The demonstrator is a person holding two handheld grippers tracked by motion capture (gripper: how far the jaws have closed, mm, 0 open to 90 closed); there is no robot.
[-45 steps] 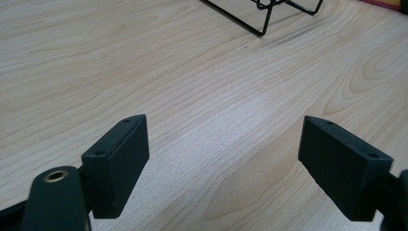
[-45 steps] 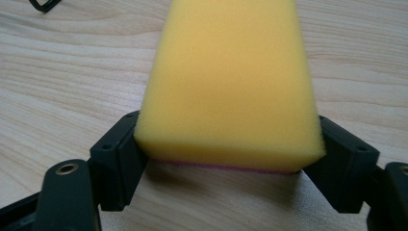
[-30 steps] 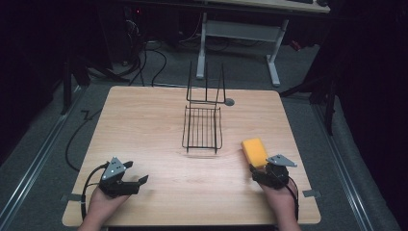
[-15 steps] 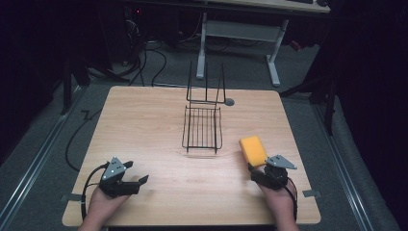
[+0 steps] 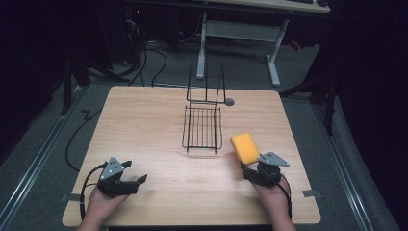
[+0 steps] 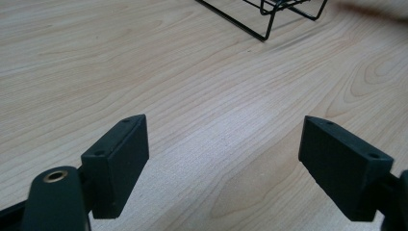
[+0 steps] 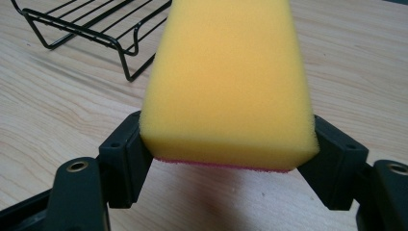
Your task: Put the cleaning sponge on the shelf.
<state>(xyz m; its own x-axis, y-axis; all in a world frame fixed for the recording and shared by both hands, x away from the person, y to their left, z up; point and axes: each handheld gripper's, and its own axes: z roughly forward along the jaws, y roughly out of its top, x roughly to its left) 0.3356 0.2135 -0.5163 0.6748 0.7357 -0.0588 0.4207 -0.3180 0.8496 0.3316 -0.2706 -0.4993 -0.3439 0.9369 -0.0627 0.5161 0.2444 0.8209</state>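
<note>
A yellow sponge [image 5: 245,147] with a thin red underside is clamped between the jaws of my right gripper [image 5: 251,168], lifted off the wooden table [image 5: 144,120] at the right front. In the right gripper view the sponge [image 7: 231,82] sticks out past both pads [image 7: 126,154], which press on its sides. A black wire rack [image 5: 202,126] stands at the table's middle, just left of and beyond the sponge. My left gripper [image 5: 133,174] rests low at the front left, open. Its pads [image 6: 118,161] stand wide apart over bare wood.
The rack's tall wire back [image 5: 206,86] rises at its far end, with a small grey disc [image 5: 229,102] beside it. A corner of the rack [image 6: 262,19] shows at the top of the left gripper view. Beyond the table stands a white desk frame [image 5: 240,33] amid floor cables.
My right gripper has lifted the sponge a little and carried it slightly left, toward the rack. The left gripper has stayed put.
</note>
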